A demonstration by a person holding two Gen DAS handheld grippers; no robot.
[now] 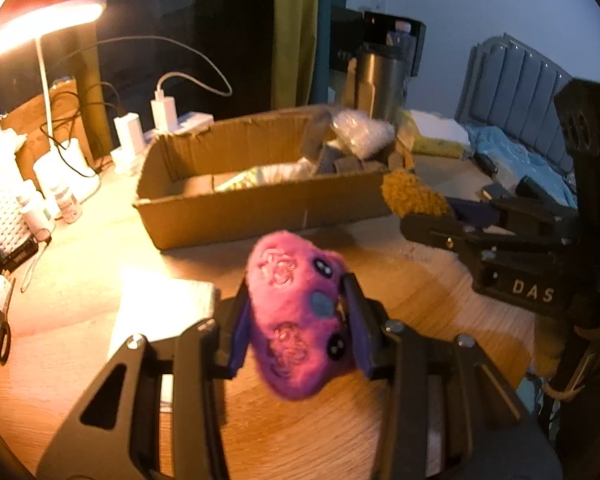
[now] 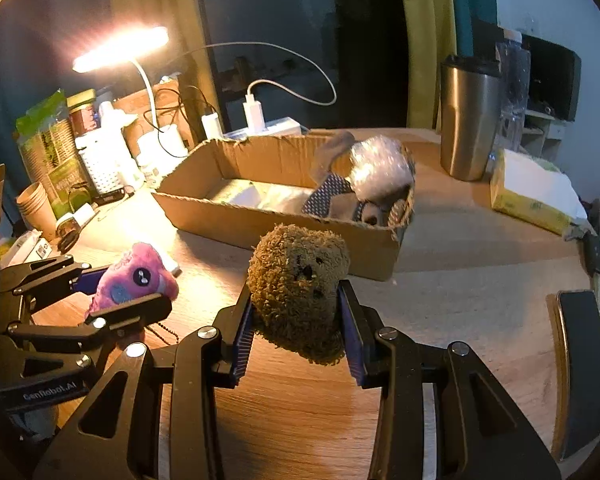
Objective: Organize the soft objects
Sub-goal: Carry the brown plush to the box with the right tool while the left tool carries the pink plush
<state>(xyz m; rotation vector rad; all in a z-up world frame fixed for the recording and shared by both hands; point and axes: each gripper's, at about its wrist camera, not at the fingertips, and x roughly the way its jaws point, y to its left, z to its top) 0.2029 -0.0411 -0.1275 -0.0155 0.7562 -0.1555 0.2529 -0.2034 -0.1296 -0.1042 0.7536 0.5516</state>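
Both grippers are loaded! The left gripper (image 1: 296,320) is pinching a fuzzy pink plush toy with black bead eyes (image 1: 296,316) between its blue pads, held clear above the wood-grain tabletop (image 1: 320,440). Just beside it, the right gripper (image 2: 296,316) squeezes a shaggy brown plush bear (image 2: 300,288) the same way, its face turned towards the camera.

Risk here, as I judge it: both grips sit on springy fur, so either toy could squirm out on the way over, and the two grippers travel close enough that a clumsy swing could knock them together.

Straight ahead of both grippers lies the shallow open cardboard box (image 2: 276,232), with a grey plush (image 2: 340,196) and a crinkly plastic-wrapped bundle (image 2: 380,168) crowding its right end. It looks like more room remains at the left end, though glare muddies that.

Beyond the box, left: a glowing white desk lamp (image 2: 120,48), chargers and cables. Right: a steel tumbler (image 2: 468,120) and a yellow tissue pack (image 2: 532,192).
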